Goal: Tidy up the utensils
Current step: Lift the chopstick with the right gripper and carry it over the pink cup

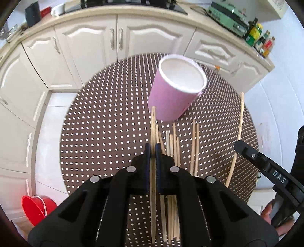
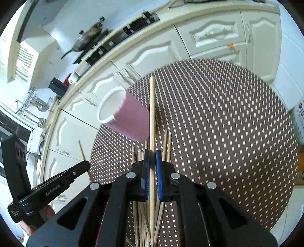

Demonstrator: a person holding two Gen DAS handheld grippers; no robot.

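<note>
An empty pink paper cup (image 1: pixel 176 89) stands on the round table with the brown dotted cloth (image 1: pixel 104 123). Several wooden chopsticks (image 1: pixel 194 146) lie loose in front of it. My left gripper (image 1: pixel 152 147) is shut on one chopstick (image 1: pixel 153 123), whose end reaches the cup's base. My right gripper (image 2: pixel 152 153) is shut on another chopstick (image 2: pixel 152 104), which crosses in front of the cup (image 2: pixel 129 117). The loose chopsticks (image 2: pixel 167 146) lie below it. Each gripper shows in the other's view: the right one (image 1: pixel 238 146) with its stick (image 1: pixel 240 129), the left one (image 2: pixel 86 165).
White kitchen cabinets (image 1: pixel 91 41) curve behind the table. A red bucket (image 1: pixel 36 207) stands on the floor at the lower left. Bottles (image 1: pixel 260 38) and a green appliance (image 1: pixel 226 17) sit on the counter. A white container (image 2: pixel 299 121) stands at the table's right edge.
</note>
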